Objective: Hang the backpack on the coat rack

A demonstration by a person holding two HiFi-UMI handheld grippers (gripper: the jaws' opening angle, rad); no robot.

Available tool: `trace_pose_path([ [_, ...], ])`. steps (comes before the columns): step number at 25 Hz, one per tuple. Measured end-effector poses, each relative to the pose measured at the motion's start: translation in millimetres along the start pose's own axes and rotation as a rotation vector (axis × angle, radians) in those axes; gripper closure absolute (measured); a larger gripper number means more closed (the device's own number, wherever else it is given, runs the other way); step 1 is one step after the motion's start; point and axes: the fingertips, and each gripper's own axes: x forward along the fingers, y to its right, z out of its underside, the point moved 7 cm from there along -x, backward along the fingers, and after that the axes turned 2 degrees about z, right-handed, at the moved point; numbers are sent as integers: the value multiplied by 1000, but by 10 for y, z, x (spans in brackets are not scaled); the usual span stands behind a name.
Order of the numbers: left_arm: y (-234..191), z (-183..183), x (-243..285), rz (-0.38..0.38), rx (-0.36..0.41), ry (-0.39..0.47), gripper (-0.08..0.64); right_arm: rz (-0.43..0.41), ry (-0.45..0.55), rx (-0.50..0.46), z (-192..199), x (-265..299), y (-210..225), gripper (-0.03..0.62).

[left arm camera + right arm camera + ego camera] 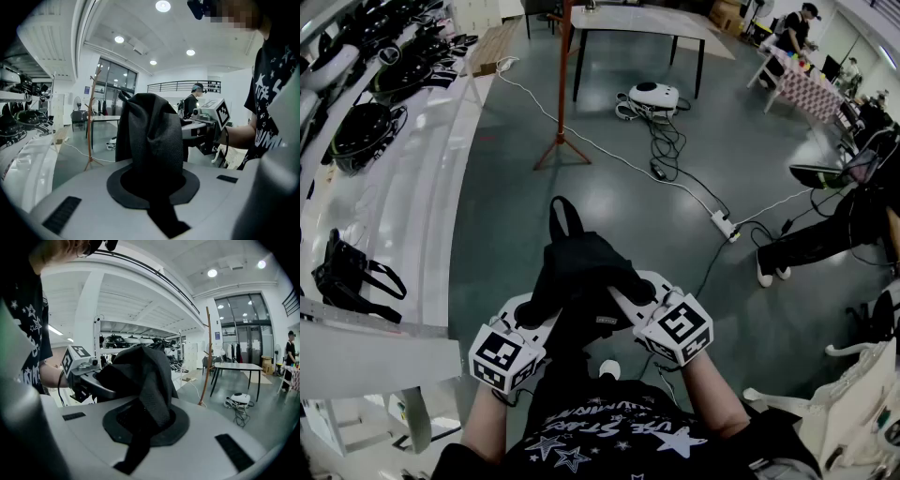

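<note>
A black backpack (pixel 581 270) hangs in the air in front of me, bunched between both grippers, its top loop (pixel 563 217) pointing away from me. My left gripper (pixel 540 317) is shut on the backpack's left side. In the left gripper view the dark fabric (pixel 152 136) rises out of the shut jaws of that gripper (pixel 152 187). On the backpack's right side my right gripper (pixel 630 292) is shut, and the fabric (pixel 143 373) fills the right gripper view ahead of that gripper (pixel 140 423). The coat rack (pixel 562 94), a red-brown pole on a tripod foot, stands further ahead on the floor.
White shelving (pixel 403 187) with helmets and a black bag (pixel 347 277) runs along the left. A dark table (pixel 637 23) stands behind the rack. On the floor lie a white device (pixel 652 96), cables and a power strip (pixel 724 223). A seated person's legs (pixel 806 246) are at the right.
</note>
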Motion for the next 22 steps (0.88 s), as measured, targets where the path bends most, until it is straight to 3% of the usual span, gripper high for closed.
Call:
trace_pose_path([
  [5,261,-5,68,0,15,12,497,55,12,20,87,-300,-36,575],
  [14,513,-45,63,0,39,22,495,63,52,34,129,-571,-80,575],
  [22,328,4,195,-10,-7,-22,497,101,41,98,232,-357,41,575],
])
